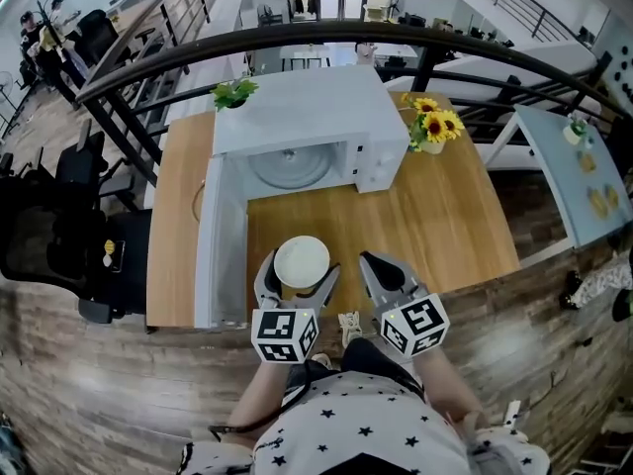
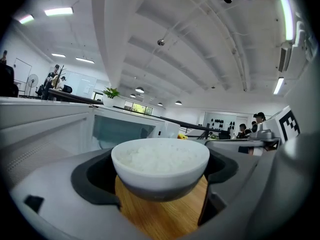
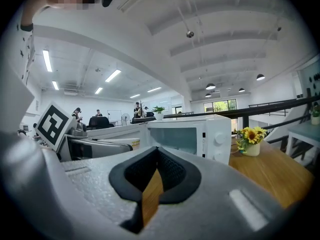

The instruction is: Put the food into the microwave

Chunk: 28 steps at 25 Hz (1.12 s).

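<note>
A white bowl of rice (image 1: 302, 262) (image 2: 160, 165) is held between the jaws of my left gripper (image 1: 299, 277) (image 2: 161, 181), above the wooden table (image 1: 435, 216) near its front edge. The white microwave (image 1: 307, 132) (image 2: 127, 129) (image 3: 192, 134) stands at the back of the table, its door (image 1: 220, 240) swung open toward me on the left, glass turntable (image 1: 290, 166) visible inside. My right gripper (image 1: 381, 270) (image 3: 152, 184) hovers just right of the bowl, jaws closed together with nothing between them.
A vase of sunflowers (image 1: 435, 125) (image 3: 251, 138) stands right of the microwave. A small green plant (image 1: 233, 93) sits at the microwave's back left. A railing (image 1: 326, 38) runs behind the table. A pale blue side table (image 1: 579, 171) is at the right.
</note>
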Motion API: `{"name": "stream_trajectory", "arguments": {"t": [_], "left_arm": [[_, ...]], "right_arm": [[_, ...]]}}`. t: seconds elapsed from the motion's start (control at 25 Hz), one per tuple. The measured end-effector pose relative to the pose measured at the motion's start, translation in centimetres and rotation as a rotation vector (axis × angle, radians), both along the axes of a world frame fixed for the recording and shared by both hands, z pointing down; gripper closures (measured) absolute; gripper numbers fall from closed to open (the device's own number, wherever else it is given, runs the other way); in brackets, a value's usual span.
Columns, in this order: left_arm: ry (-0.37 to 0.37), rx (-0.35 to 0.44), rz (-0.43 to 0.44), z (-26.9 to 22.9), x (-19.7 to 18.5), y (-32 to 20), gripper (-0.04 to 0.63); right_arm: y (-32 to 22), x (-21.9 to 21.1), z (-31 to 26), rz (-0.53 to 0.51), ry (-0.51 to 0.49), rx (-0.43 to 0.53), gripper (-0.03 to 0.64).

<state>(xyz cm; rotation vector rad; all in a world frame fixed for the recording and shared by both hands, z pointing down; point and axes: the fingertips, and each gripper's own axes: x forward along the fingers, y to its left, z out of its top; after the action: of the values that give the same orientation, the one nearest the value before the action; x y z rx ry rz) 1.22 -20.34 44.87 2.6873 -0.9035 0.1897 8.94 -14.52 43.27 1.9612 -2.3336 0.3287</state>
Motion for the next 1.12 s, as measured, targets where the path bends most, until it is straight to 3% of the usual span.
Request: {"name": "stream_trajectory", "arguments": {"t": [0.52,1.12], "left_arm": [[0.000,-0.005,-0.103,0.5,4.9,-7.7,0.106],[-0.025,-0.044,-0.203,2.8,7.8,-14.8,0.106]], "right_arm": [[-8.0,4.8,0.2,-0.110,0.007,-0.013,0.611],[-13.7,8.0,2.1,-0.186,-0.013,-0.069,0.612]]}}
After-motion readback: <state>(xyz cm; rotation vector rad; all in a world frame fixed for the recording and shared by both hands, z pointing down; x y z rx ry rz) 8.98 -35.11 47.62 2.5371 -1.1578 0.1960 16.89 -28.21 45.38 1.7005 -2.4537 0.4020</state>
